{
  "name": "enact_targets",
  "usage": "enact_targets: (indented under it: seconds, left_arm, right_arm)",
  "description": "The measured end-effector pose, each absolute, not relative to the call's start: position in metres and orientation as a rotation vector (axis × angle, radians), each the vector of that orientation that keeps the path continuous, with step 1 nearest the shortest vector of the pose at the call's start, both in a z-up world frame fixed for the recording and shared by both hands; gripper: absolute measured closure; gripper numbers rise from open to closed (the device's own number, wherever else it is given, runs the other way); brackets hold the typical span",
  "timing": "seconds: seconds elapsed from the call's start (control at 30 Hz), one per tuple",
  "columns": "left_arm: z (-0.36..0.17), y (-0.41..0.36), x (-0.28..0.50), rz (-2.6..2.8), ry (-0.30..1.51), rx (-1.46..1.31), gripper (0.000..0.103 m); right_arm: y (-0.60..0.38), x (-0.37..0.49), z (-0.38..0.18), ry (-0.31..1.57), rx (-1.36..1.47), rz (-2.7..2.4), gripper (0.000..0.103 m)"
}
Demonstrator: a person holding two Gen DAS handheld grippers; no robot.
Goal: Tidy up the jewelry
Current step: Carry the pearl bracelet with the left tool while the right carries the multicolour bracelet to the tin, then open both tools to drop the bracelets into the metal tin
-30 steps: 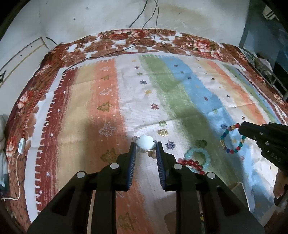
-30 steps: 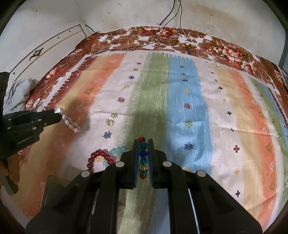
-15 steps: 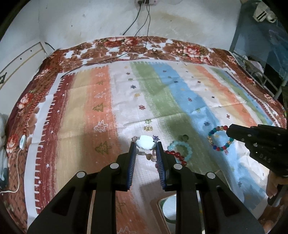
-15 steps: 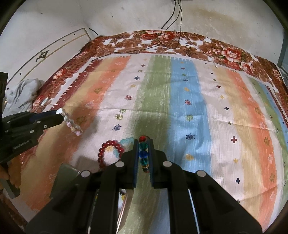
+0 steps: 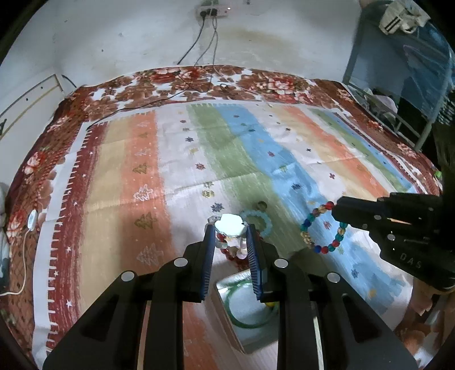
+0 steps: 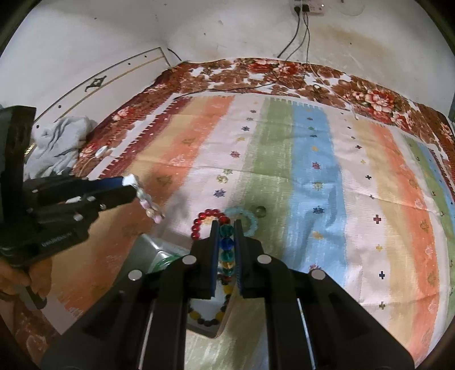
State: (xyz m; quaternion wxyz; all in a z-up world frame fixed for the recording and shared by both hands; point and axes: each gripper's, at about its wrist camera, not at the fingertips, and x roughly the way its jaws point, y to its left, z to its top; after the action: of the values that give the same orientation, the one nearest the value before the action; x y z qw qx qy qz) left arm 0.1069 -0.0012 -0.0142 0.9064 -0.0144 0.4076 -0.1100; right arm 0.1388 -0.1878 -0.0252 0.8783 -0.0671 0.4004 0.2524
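Left wrist view: white-beaded bracelet (image 5: 230, 227) is pinched by left gripper (image 5: 229, 242); multicolour bracelet (image 5: 322, 227), at 3 o'clock, is clamped by right gripper (image 6: 226, 236) over open box (image 5: 247, 310)

bed: striped cloth (image 5: 256, 159) over a red floral blanket (image 5: 176, 82) | wall: power strip (image 5: 212, 11), dark cables (image 5: 199, 42) trailing down onto the blanket | left edge: white corded switch (image 5: 31, 219) | corner: crumpled grey garment (image 6: 57, 142) | right: blue metal rack (image 5: 398, 85)
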Motion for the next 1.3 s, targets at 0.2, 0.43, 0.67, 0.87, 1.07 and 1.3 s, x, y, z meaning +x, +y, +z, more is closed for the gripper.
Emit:
enact_targets:
  seconds: [0.2,0.43,0.67,0.87,1.07,1.3]
  left_arm:
    - [-0.013,-0.009,0.087,-0.255,0.832,-0.023,0.081]
    - [-0.017,-0.015,0.07,-0.271,0.837,-0.015,0.081]
    - [-0.021,-0.018,0.061,-0.277,0.849,-0.015,0.081]
    - [-0.027,-0.018,0.065,-0.269,0.876,-0.015,0.054]
    - [-0.023,-0.006,0.069,-0.227,0.867,-0.033,0.05]
    - [-0.025,-0.002,0.072,-0.181,0.863,-0.008,0.05]
  right_arm:
    - [-0.187,0.116,-0.022,0.827,-0.148,0.566,0.092]
    - [-0.189,0.098,-0.028,0.837,-0.155,0.584,0.092]
    - [-0.191,0.088,-0.037,0.86,-0.156,0.592,0.092]
    - [-0.192,0.093,-0.04,0.871,-0.142,0.58,0.058]
    - [-0.204,0.103,-0.038,0.857,-0.135,0.516,0.042]
    - [-0.207,0.108,-0.037,0.837,-0.139,0.487,0.042]
